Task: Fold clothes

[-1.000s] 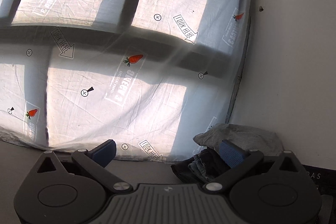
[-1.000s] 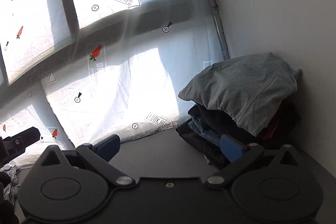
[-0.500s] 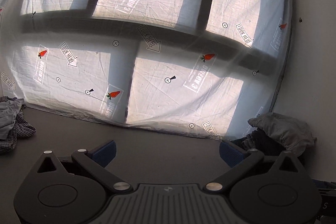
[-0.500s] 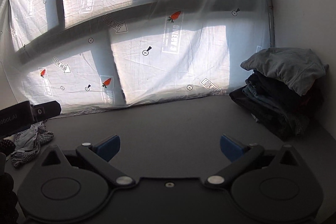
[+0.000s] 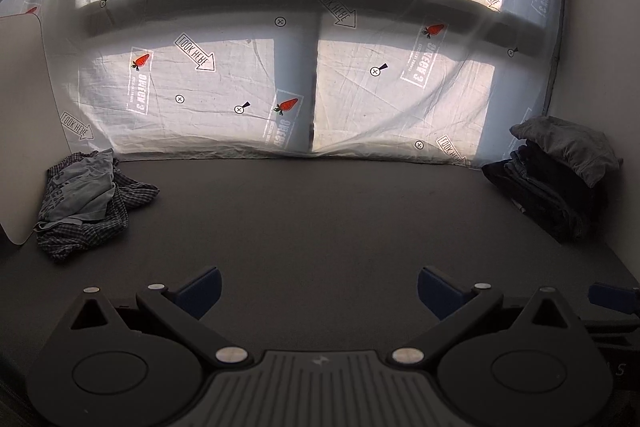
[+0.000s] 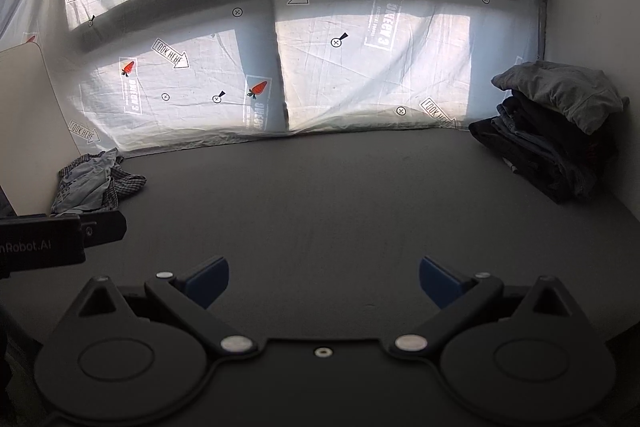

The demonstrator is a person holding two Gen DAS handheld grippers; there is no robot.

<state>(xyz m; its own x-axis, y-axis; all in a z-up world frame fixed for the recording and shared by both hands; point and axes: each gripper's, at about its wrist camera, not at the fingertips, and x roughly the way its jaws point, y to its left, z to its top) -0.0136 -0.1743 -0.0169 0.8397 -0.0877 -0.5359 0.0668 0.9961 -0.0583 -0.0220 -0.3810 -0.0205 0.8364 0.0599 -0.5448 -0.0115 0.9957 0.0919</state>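
Observation:
A stack of folded dark clothes (image 5: 552, 187) (image 6: 548, 151) with a grey garment (image 5: 568, 145) (image 6: 560, 91) on top sits at the far right of the dark table (image 5: 320, 211) (image 6: 340, 195). A crumpled heap of a light blue garment (image 5: 80, 191) (image 6: 86, 183) over a checked one (image 5: 124, 187) lies at the far left. My left gripper (image 5: 318, 287) is open above the near table edge, nothing between its blue pads. My right gripper (image 6: 324, 279) is open too, empty. Both are well short of either pile.
A white sheet (image 5: 280, 67) (image 6: 320, 39) printed with carrots and arrows hangs behind the table, backlit by a window. A white wall (image 5: 600, 27) bounds the right side, a pale board (image 5: 24, 107) the left. The left gripper's body (image 6: 52, 239) shows at the right wrist view's left edge.
Both grippers have pulled back and swung left from the folded stack, so the whole table and the crumpled heap at the left have come into view. Both stay open.

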